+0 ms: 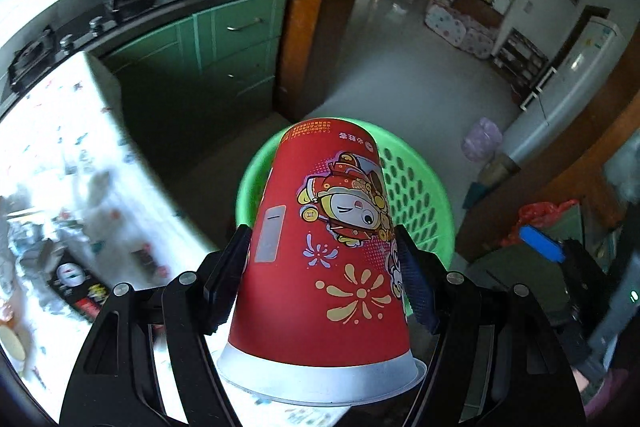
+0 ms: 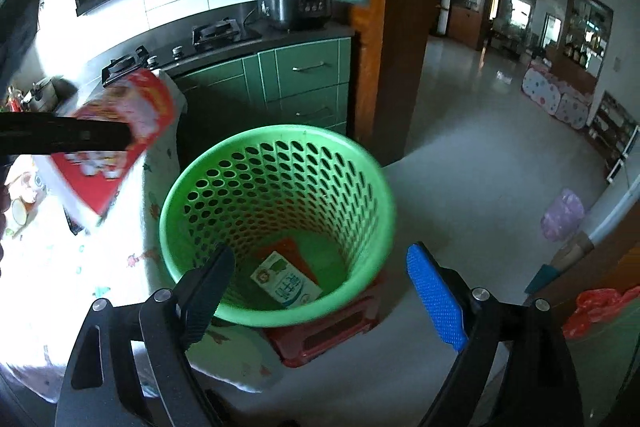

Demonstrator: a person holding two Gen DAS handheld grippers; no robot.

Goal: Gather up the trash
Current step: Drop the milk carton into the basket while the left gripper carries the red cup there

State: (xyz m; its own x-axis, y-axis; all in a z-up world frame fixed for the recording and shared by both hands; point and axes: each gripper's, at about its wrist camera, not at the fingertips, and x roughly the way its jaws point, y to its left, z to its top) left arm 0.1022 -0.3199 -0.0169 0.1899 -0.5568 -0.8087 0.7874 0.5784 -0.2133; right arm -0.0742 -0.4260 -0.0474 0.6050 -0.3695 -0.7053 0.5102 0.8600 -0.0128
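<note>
Left gripper [image 1: 326, 279]: matte black linkage arms with triangular cut-outs, silver round pivot screws, black ribbed pads. Right gripper [image 2: 320, 291]: same black frame and silver screws; one pad bright blue, knurled, the other black with fine ribbing.

A red paper cup [image 1: 320, 259] with cartoon figures and a white rim is being held upside down, tilted, just beside the basket. The green perforated basket [image 2: 276, 187] is standing upright on a red stool, a green-and-white carton [image 2: 286, 285] lying at its bottom.
</note>
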